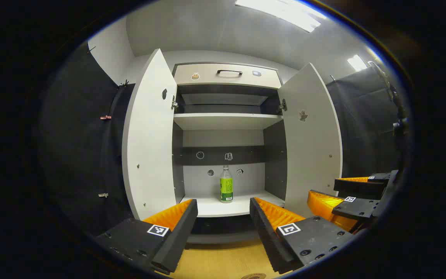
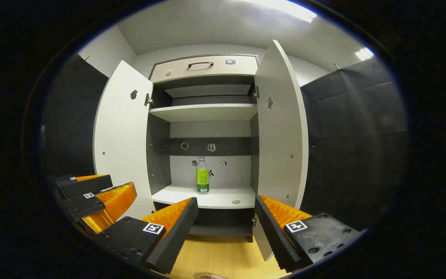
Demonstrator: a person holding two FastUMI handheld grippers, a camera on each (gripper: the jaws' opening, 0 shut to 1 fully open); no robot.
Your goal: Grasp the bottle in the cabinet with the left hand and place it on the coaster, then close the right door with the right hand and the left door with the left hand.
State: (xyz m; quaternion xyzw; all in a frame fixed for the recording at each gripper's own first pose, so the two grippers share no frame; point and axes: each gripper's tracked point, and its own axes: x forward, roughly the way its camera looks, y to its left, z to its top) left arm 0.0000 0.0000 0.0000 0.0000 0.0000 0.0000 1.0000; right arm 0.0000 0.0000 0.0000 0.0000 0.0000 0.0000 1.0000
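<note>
A clear bottle [image 1: 226, 185] with a green label stands upright on the cabinet's lower shelf [image 1: 223, 207], seen too in the right gripper view as the bottle [image 2: 202, 176]. Both doors are swung wide: the left door [image 1: 147, 135] and the right door [image 1: 310, 131]. My left gripper [image 1: 223, 211] is open in front of the cabinet, well short of the bottle. My right gripper [image 2: 226, 211] is open as well and holds nothing; it also shows as the right gripper [image 1: 349, 195] beside the left one. A sliver of the round coaster [image 1: 253, 276] lies on the wooden table at the bottom edge.
A closed drawer [image 1: 225, 74] with a dark handle tops the cabinet, above an upper shelf [image 1: 225, 120]. A small round object [image 2: 236, 202] lies on the lower shelf near its front right. Black cloth walls flank both sides. The wooden tabletop [image 1: 223, 261] lies below the grippers.
</note>
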